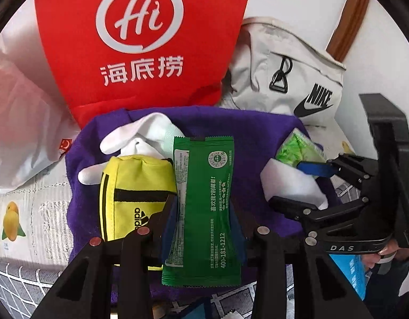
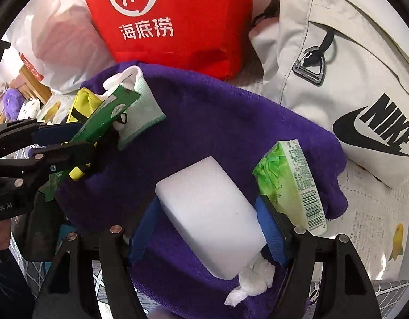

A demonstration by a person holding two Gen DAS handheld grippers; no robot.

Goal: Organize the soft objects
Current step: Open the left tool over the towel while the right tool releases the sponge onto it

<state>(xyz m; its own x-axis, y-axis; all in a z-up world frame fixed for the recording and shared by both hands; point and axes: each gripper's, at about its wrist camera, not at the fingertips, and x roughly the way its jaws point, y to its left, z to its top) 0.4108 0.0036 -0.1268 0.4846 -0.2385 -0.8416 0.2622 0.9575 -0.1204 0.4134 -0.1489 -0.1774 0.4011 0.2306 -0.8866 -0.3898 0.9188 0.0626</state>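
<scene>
Left gripper [image 1: 201,212]: blue pads pressed on both long edges of the green sachet [image 1: 204,202], which was held upright between them, jaws narrowed to its width.
Right gripper [image 2: 209,228]: jaws stood wide, one blue finger [image 2: 271,234] on either side of the white foam block [image 2: 209,212]; whether the pads pressed on it could not be told.
Base: purple towel [image 2: 231,122], spread under most items.
Yellow pouch [image 1: 132,191]: lay on the towel just beside the sachet, touching the left finger.
White sock [image 1: 140,138]: rested behind the pouch, its pale green cuff next to the sachet top.
Green tissue pack [image 2: 292,180]: leaned against the outer side of the right gripper's right finger.
Crumpled tissue [image 2: 252,279]: sat at the near end of the block.
Behind: red bag [image 1: 140,40], grey Nike bag [image 2: 350,79], white plastic bag [image 1: 18,119], all crowding the towel's far edge.
</scene>
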